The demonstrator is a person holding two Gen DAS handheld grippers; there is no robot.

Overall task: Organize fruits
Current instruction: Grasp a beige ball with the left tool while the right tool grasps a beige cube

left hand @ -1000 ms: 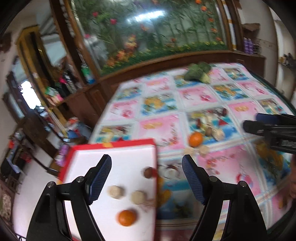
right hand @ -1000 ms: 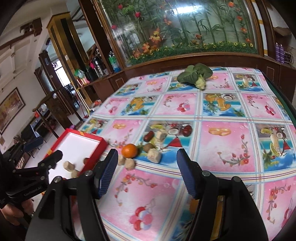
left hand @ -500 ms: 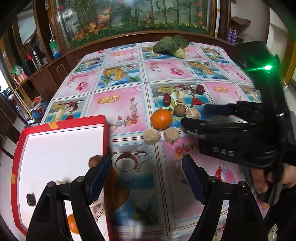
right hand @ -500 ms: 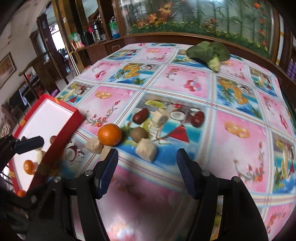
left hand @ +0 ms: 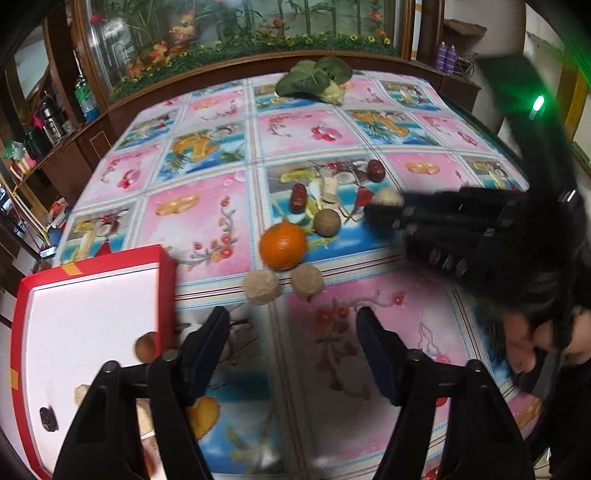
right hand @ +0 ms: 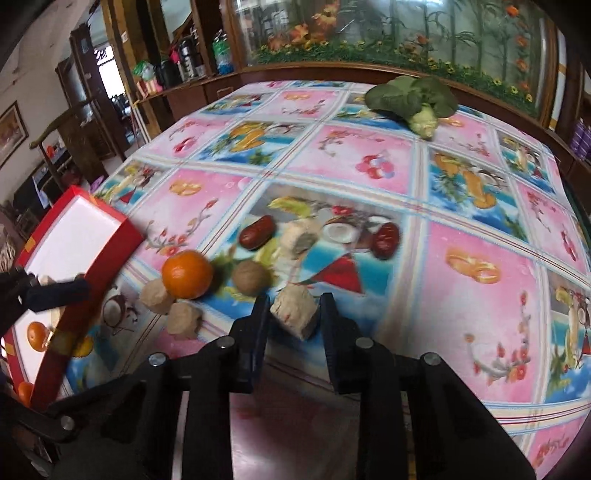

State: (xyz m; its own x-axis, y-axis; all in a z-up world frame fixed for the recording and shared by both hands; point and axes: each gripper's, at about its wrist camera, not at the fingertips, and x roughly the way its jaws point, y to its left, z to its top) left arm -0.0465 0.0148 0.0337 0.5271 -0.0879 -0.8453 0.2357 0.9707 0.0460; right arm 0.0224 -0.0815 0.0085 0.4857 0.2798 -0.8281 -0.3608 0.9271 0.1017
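Here, a fruit-print tablecloth (right hand: 369,155) fronts a glazed wooden cabinet (right hand: 369,33).

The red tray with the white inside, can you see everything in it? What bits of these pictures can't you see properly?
- Red tray, left wrist view: its near part is hidden by the left gripper and cut off by the picture edge.
- Red tray, right wrist view: the left edge cuts it.
- Small dark thing in the tray: too small to name.
- Pale chunk: the closing jaws of the right gripper flank it; contact is blurred.
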